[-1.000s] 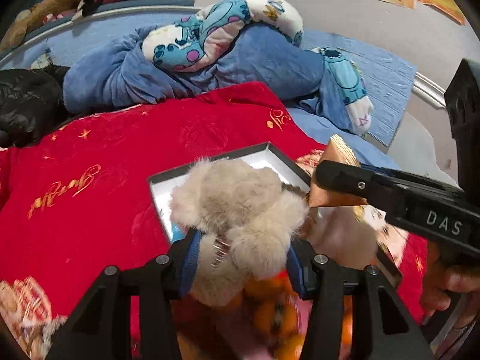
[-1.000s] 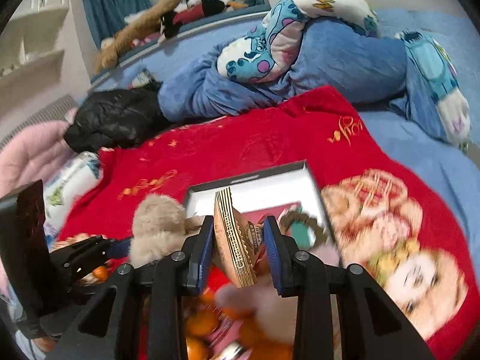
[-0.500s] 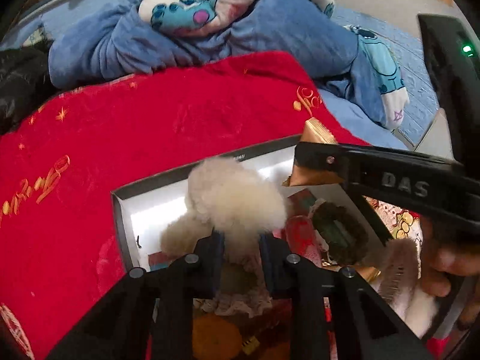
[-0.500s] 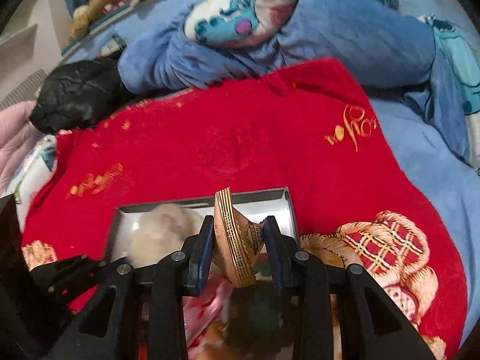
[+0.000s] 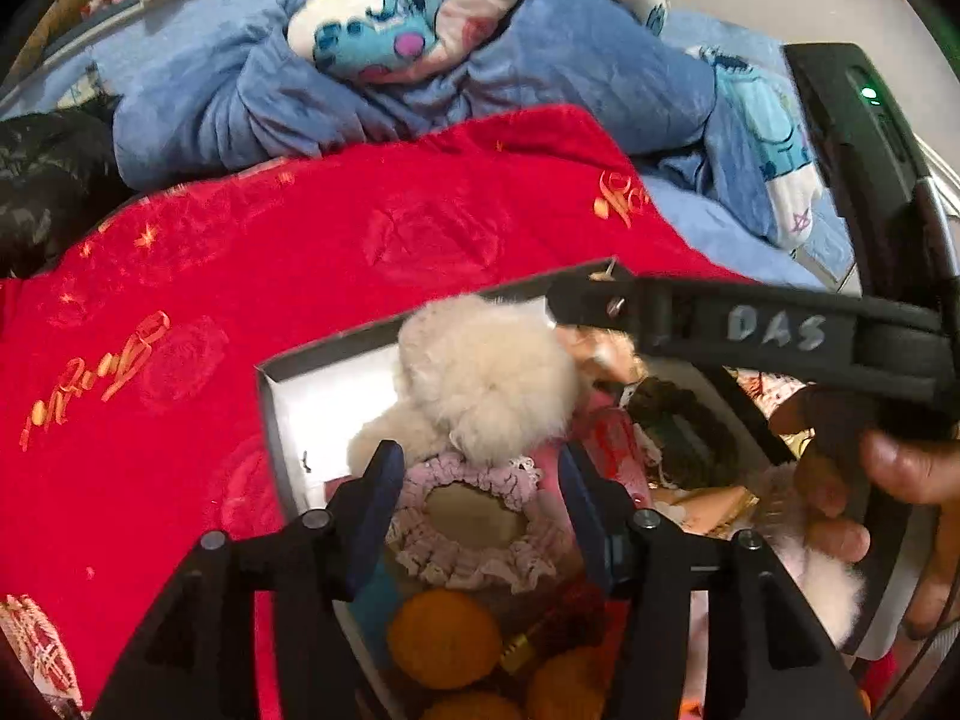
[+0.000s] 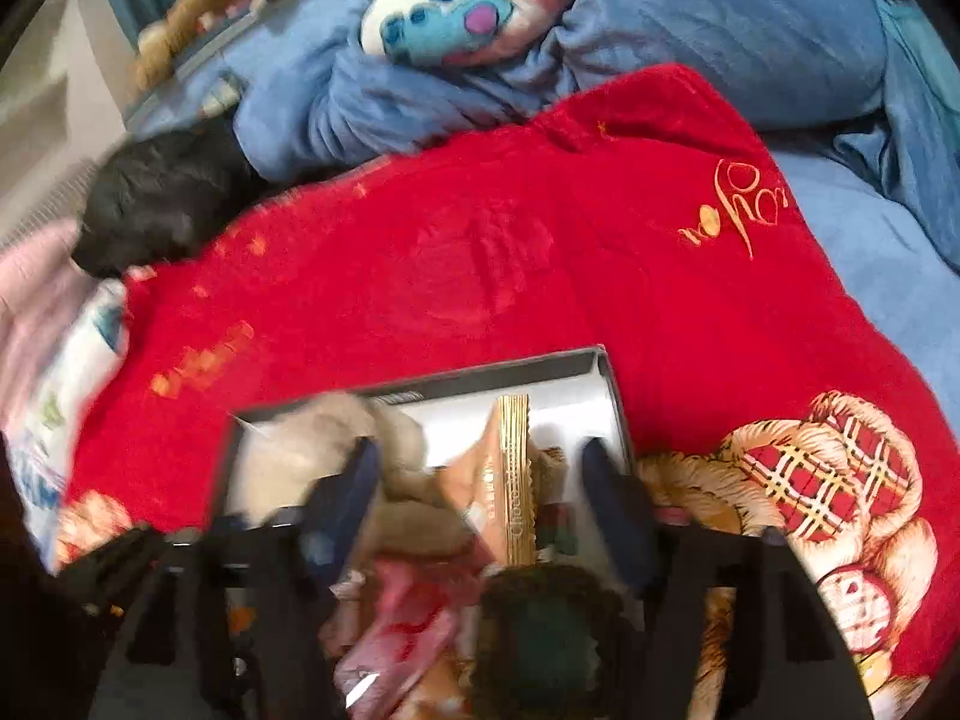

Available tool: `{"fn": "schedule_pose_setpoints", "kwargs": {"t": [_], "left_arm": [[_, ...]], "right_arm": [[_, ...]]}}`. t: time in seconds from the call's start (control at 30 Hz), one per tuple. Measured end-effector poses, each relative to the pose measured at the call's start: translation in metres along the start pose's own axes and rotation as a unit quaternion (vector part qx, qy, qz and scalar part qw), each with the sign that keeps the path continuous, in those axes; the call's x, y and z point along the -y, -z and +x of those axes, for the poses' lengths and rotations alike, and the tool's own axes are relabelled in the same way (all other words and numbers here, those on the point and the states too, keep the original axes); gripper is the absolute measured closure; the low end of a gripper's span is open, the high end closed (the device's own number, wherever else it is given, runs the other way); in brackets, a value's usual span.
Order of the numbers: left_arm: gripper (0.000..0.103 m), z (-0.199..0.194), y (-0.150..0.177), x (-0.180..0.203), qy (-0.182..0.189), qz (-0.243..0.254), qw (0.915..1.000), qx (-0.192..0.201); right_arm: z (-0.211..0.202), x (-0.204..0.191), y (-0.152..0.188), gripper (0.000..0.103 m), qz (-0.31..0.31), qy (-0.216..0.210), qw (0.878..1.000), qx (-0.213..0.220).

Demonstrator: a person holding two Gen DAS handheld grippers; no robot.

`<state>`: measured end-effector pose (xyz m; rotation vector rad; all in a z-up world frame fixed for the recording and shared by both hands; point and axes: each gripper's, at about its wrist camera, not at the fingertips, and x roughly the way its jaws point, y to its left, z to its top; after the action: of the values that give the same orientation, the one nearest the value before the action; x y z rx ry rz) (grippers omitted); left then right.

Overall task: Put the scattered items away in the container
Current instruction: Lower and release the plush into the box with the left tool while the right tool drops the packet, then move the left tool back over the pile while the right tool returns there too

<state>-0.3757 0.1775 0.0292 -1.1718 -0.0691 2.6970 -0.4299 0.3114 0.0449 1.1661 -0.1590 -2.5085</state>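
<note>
A dark-rimmed box (image 5: 264, 373) with a white inside lies on the red blanket (image 5: 360, 240). In the left wrist view a fluffy beige plush (image 5: 486, 378) rests in the box just ahead of my left gripper (image 5: 480, 474). Its jaws are opening and the pads stand clear of the plush. Below them lie a pink lace scrunchie (image 5: 474, 516) and oranges (image 5: 444, 636). In the right wrist view my right gripper (image 6: 480, 456) is opening wide over the box (image 6: 600, 360). A gold-brown snack packet (image 6: 513, 468) stands loose between its fingers, touched by neither pad.
A dark green scrunchie (image 6: 540, 630) and pink wrappers fill the box's near end. A person's hand (image 5: 840, 510) holds the right gripper's handle. A blue duvet (image 5: 540, 78), a cartoon pillow (image 5: 420, 18) and a black jacket (image 6: 162, 192) lie behind the blanket.
Both grippers came down over the box. The left one squeezed, then let go of the plush. The right one let go of the snack packet, and its jaws spread wide.
</note>
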Motion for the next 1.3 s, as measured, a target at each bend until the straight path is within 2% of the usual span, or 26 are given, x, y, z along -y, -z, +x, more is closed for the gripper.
{"fn": "schedule_pose_setpoints", "kwargs": {"t": [0.07, 0.13, 0.2, 0.27, 0.33, 0.43, 0.63, 0.83, 0.97, 1.13, 1.3], "left_arm": [[0.049, -0.008, 0.001, -0.001, -0.017, -0.003, 0.9998, 0.006], [0.048, -0.015, 0.0, -0.002, -0.023, -0.007, 0.9997, 0.009], [0.043, -0.024, -0.002, -0.002, -0.026, -0.007, 0.9996, 0.01], [0.032, -0.038, -0.001, -0.003, -0.026, -0.001, 0.9994, 0.023], [0.01, -0.049, 0.001, -0.004, -0.027, 0.005, 0.9991, 0.033], [0.0, -0.07, 0.005, -0.011, -0.029, -0.003, 0.9985, 0.047], [0.0, -0.122, 0.027, -0.031, -0.034, 0.001, 0.9971, 0.067], [0.0, -0.191, 0.071, -0.069, -0.049, 0.007, 0.9942, 0.095], [0.0, -0.227, 0.107, -0.1, -0.041, 0.018, 0.9944, 0.096], [0.0, -0.261, 0.147, -0.142, -0.065, -0.002, 0.9938, 0.09], [0.0, -0.28, 0.179, -0.182, -0.078, -0.006, 0.9928, 0.09]], "right_arm": [[-0.014, -0.001, 0.0, 0.023, -0.001, 0.001, 1.0, 0.023], [-0.028, 0.0, -0.001, 0.013, 0.011, -0.024, 0.999, 0.036], [-0.042, -0.001, 0.001, 0.003, 0.017, -0.034, 0.998, 0.057], [-0.058, -0.003, 0.002, 0.0, 0.025, -0.036, 0.996, 0.083], [-0.072, -0.008, 0.004, 0.0, 0.036, -0.043, 0.994, 0.094], [-0.097, -0.022, 0.011, 0.0, 0.038, -0.037, 0.991, 0.127], [-0.131, -0.062, 0.038, 0.0, 0.04, -0.037, 0.984, 0.169], [-0.144, -0.118, 0.072, 0.0, 0.024, -0.049, 0.983, 0.175], [-0.147, -0.16, 0.098, 0.0, 0.024, -0.06, 0.981, 0.182], [-0.142, -0.21, 0.13, 0.0, 0.014, -0.075, 0.983, 0.167], [-0.131, -0.239, 0.157, 0.0, -0.001, -0.093, 0.984, 0.15]]}}
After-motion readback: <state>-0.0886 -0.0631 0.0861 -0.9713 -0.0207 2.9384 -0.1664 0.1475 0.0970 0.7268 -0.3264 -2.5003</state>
